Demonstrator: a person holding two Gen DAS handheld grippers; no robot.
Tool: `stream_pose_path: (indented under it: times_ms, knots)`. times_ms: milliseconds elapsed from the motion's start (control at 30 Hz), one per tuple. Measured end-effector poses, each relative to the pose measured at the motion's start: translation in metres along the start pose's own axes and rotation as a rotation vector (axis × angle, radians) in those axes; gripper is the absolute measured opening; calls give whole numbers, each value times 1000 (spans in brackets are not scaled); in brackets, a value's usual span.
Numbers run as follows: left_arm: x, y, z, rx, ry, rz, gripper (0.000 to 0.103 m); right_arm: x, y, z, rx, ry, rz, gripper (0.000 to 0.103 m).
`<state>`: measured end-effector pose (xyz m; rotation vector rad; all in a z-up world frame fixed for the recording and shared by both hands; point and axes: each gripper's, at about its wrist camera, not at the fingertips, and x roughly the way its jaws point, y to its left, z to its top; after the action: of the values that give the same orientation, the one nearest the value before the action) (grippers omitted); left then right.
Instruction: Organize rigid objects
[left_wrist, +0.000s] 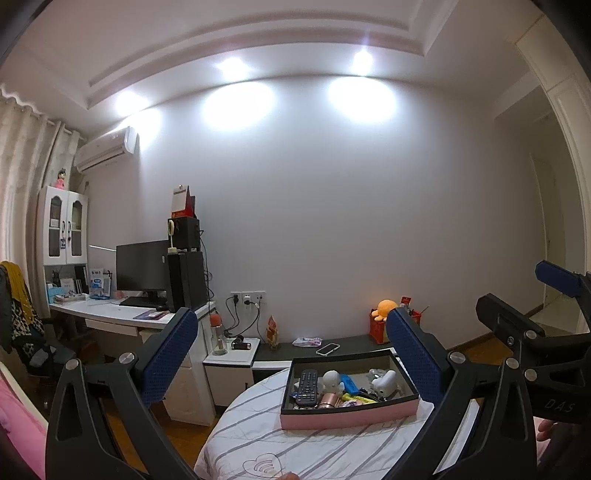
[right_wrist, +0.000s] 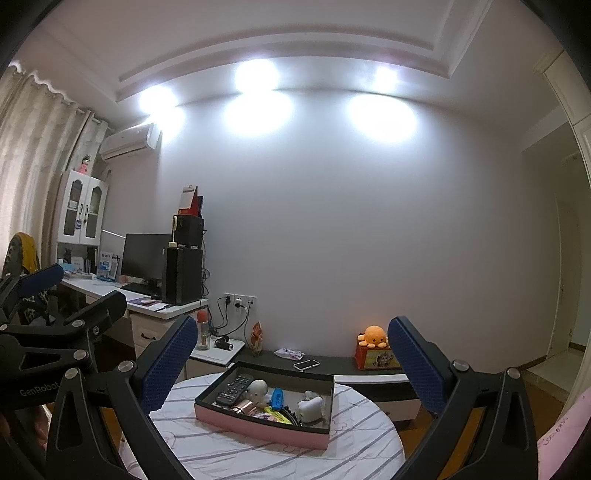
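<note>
A pink box with a dark inside (left_wrist: 343, 416) (right_wrist: 258, 430) stands on a round table with a striped cloth (left_wrist: 258, 443) (right_wrist: 280, 458). In it lie a black remote (left_wrist: 307, 382) (right_wrist: 234, 389), a white figurine (left_wrist: 331, 380) (right_wrist: 257, 389), a blue item (left_wrist: 348, 384) (right_wrist: 277, 398), a copper cylinder (left_wrist: 327, 398) (right_wrist: 245, 408), a white gadget (left_wrist: 384, 382) (right_wrist: 308, 406) and yellow packets. My left gripper (left_wrist: 291, 354) is open, held above and in front of the box. My right gripper (right_wrist: 291, 362) is open too, likewise short of the box. Nothing sits between either pair of fingers.
Behind the table runs a low dark shelf (right_wrist: 332, 363) with a phone (left_wrist: 327, 349) (right_wrist: 306, 364), a wrapper and an orange plush on a red box (right_wrist: 375, 349). A desk with monitor and computer tower (left_wrist: 186, 282) stands left. A pink cloth edges both sides.
</note>
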<state>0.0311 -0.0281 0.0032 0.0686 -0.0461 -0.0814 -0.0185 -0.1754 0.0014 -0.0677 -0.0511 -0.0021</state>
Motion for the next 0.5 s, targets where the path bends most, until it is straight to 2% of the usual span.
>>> stream_pose_path:
  times_ms: [500]
  knots:
    - [3, 0, 1, 3, 14, -4, 103, 2, -1, -1, 8, 11, -3, 103]
